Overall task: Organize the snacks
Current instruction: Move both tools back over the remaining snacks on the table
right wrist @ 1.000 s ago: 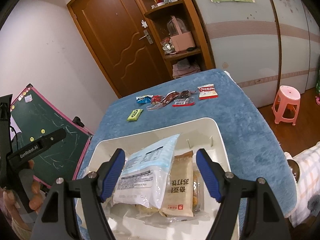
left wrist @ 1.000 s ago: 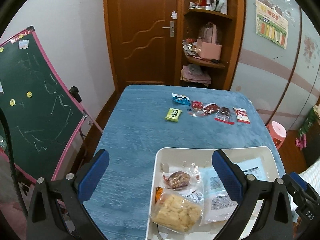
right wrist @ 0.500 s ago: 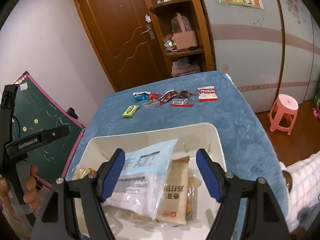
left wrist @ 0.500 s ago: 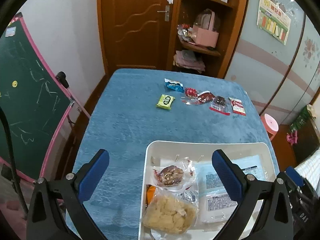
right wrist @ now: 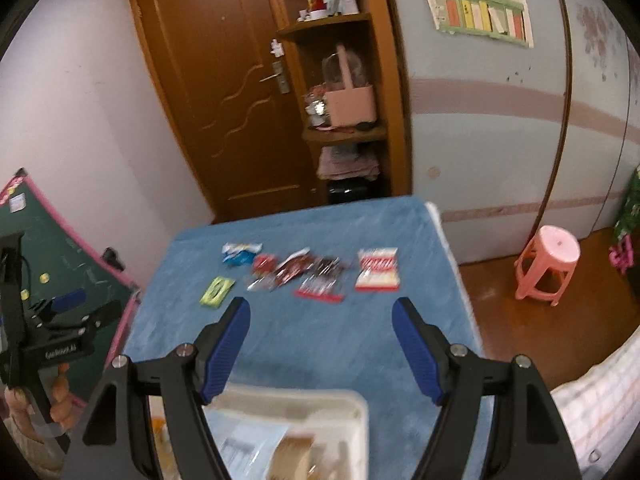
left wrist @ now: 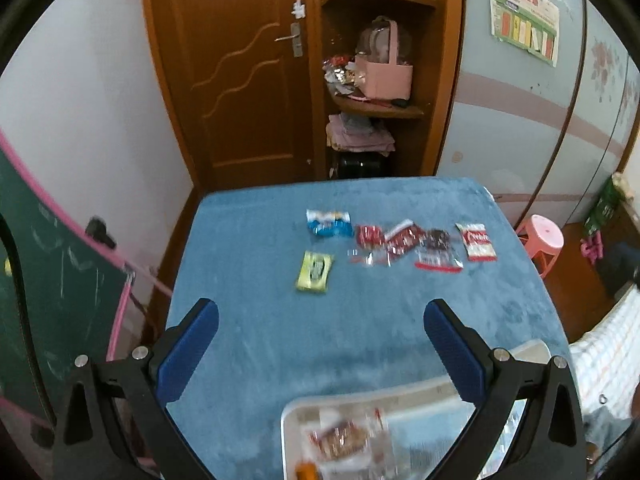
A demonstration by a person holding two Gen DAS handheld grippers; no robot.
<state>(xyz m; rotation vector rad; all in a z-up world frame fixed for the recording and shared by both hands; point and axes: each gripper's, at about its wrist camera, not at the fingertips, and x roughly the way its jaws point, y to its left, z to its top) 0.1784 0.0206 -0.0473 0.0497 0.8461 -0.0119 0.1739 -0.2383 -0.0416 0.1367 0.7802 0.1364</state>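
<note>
A white tray (left wrist: 412, 392) with packaged snacks sits at the near edge of the blue table (left wrist: 280, 340); it also shows in the right wrist view (right wrist: 304, 398). Further off lie a green packet (left wrist: 315, 271), a blue packet (left wrist: 329, 223), red packets (left wrist: 396, 238), a dark packet (left wrist: 438, 252) and a red-white packet (left wrist: 476, 242). The same row shows in the right wrist view, with the green packet (right wrist: 217, 291) and red-white packet (right wrist: 378, 269). My left gripper (left wrist: 320, 344) and right gripper (right wrist: 320, 344) are open and empty above the table, behind the tray.
A green chalkboard with a pink frame (left wrist: 60, 300) stands left of the table. A pink stool (right wrist: 546, 266) stands on the floor to the right. A wooden door (left wrist: 240, 80) and a shelf with a pink bag (left wrist: 384, 76) are behind the table.
Both grippers have risen and tilted up toward the far side of the table. The tray has dropped to the bottom of both views. Both grippers stay open.
</note>
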